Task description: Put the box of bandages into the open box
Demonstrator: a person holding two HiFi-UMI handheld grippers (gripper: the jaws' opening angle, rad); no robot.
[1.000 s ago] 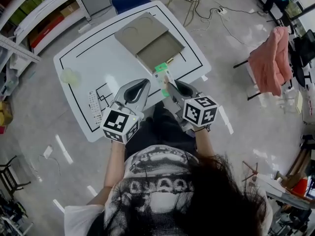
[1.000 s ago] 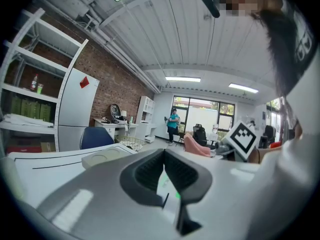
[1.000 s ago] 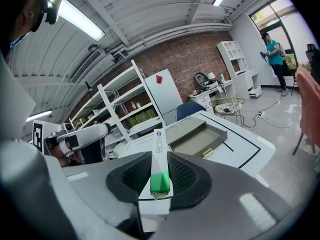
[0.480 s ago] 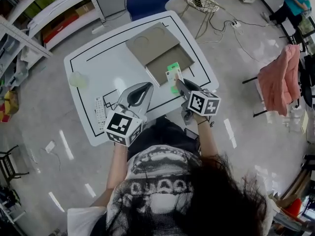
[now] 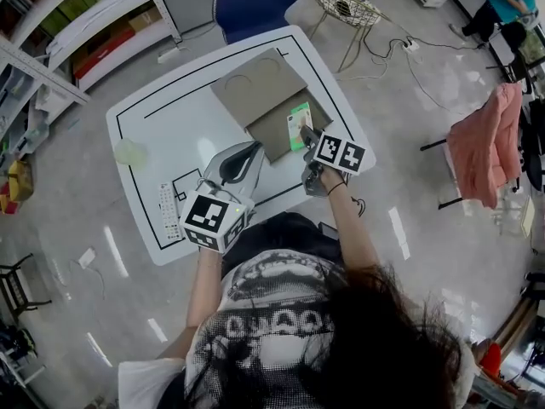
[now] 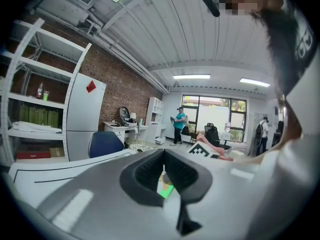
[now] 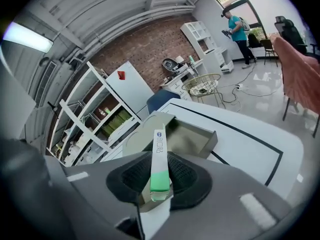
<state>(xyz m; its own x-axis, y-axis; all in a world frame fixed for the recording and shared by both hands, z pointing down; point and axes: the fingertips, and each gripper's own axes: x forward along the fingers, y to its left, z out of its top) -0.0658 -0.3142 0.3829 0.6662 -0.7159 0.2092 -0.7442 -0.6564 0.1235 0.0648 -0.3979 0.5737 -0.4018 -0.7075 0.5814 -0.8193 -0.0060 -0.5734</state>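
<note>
The open box [image 5: 274, 139] is grey-brown, its tray lying on the white table [image 5: 170, 126] with the flat lid [image 5: 255, 85] behind it. My right gripper [image 5: 306, 140] is shut on the box of bandages [image 5: 300, 123], a thin white box with a green end, held over the tray's right part. In the right gripper view the box of bandages [image 7: 158, 156] stands edge-on between the pads of my right gripper [image 7: 160, 180], with the open box [image 7: 192, 138] just beyond. My left gripper [image 5: 248, 150] hovers near the table's front edge, shut and empty, as the left gripper view shows my left gripper [image 6: 163, 173].
A pale green round thing [image 5: 129, 152] and a small white keypad [image 5: 166, 201] lie on the table's left part. A blue chair [image 5: 251, 2] and a wire basket [image 5: 345, 5] stand beyond the table. Pink cloth [image 5: 490, 139] hangs on a chair to the right.
My right gripper has carried the box of bandages forward from the table's front edge to above the open box's tray. The left gripper has hardly moved.
</note>
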